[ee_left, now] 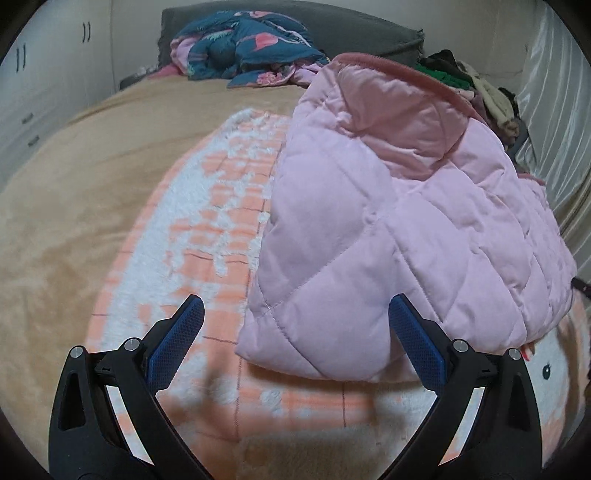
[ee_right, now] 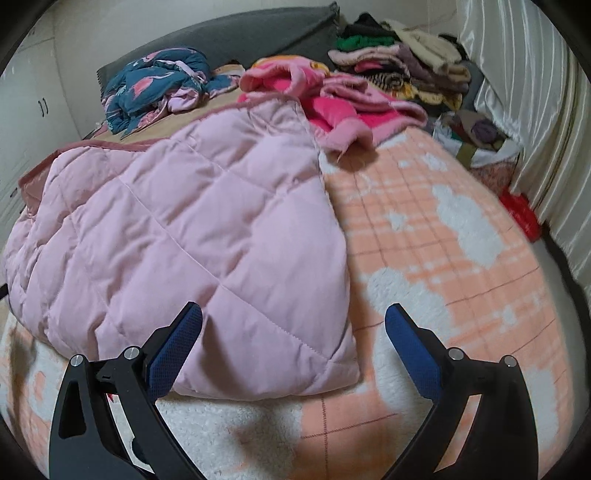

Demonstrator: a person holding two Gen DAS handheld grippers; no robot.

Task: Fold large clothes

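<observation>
Left wrist view, L to R: white wardrobe doors (ee_left: 44, 74) way off past the left finger. Tan bedspread (ee_left: 74, 206) ahead-left, then peach-n-white plaid fleece blanket (ee_left: 207, 206) running right under the left gripper (ee_left: 295, 314). Fingers spread wide, holding nothing. Pink quilted jacket (ee_left: 399, 221) folded into a thick bundle, lying ahead and to the right, its near corner sitting between the fingertips, right finger (ee_left: 413, 339) just beside or maybe touching the fabric, can't tell which. Teal flamingo-print bedding (ee_left: 247, 44) bunched far ahead by the grey headboard (ee_left: 351, 33).

Right wrist view, L to R: same jacket (ee_right: 184, 229) now ahead-left, near corner between the fingertips and closer to the left finger (ee_right: 177, 343). Right gripper (ee_right: 293, 314) also wide apart, empty. Hot pink fuzzy garment (ee_right: 332, 103) crumpled beyond the jacket's far edge. Stack of folded clothes (ee_right: 402, 70) far ahead-right, shiny cream curtain (ee_right: 524, 122) at the far right.
</observation>
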